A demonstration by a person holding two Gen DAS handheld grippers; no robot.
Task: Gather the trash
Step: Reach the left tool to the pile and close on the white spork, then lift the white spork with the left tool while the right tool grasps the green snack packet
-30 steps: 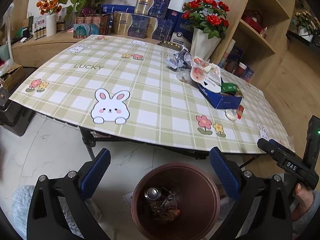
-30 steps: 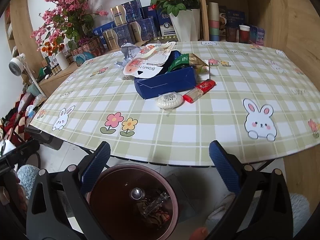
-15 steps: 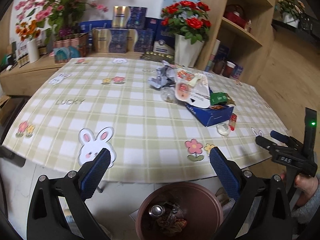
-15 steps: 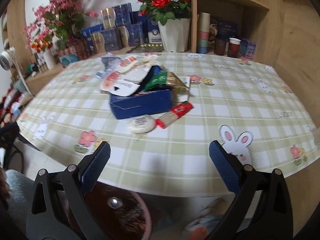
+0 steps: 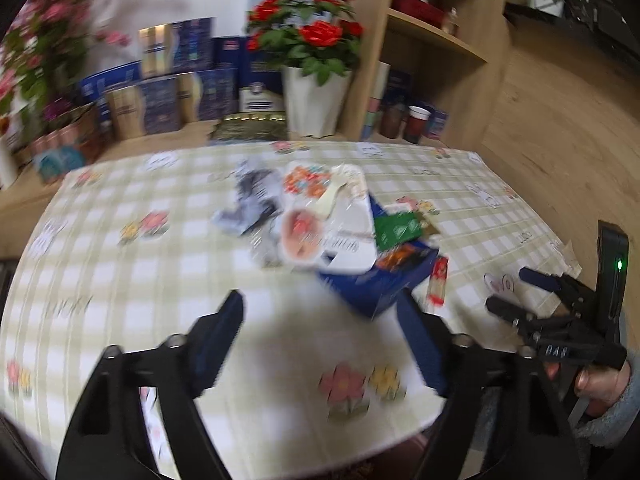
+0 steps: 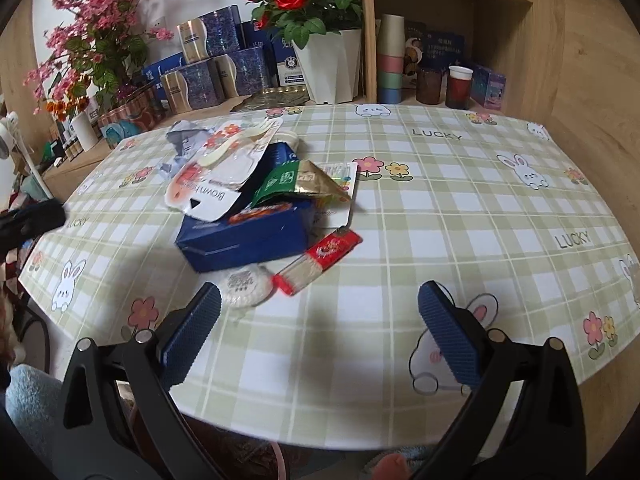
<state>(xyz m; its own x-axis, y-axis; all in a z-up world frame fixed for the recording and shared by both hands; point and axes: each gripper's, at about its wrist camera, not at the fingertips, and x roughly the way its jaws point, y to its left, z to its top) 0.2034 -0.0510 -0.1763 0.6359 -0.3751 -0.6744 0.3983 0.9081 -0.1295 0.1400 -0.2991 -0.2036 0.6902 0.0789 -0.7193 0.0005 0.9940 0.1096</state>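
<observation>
The left wrist view was smeared with motion blur, so the trash pile [image 5: 340, 232] mid-table [image 5: 120, 280] was hard to read there, and the white pouch [image 6: 212, 176] hid much of the blue box [image 6: 244, 236]. The red sachet [image 6: 320, 258] lay just beside the box, its long axis running from 2 to 8 o'clock. The left gripper [image 5: 324, 340] had just been closing with nothing between its jaws; the right gripper [image 6: 320, 336] stood wide and empty.

Checked table [image 6: 460, 208]; heaped trash [image 6: 248, 200]
</observation>
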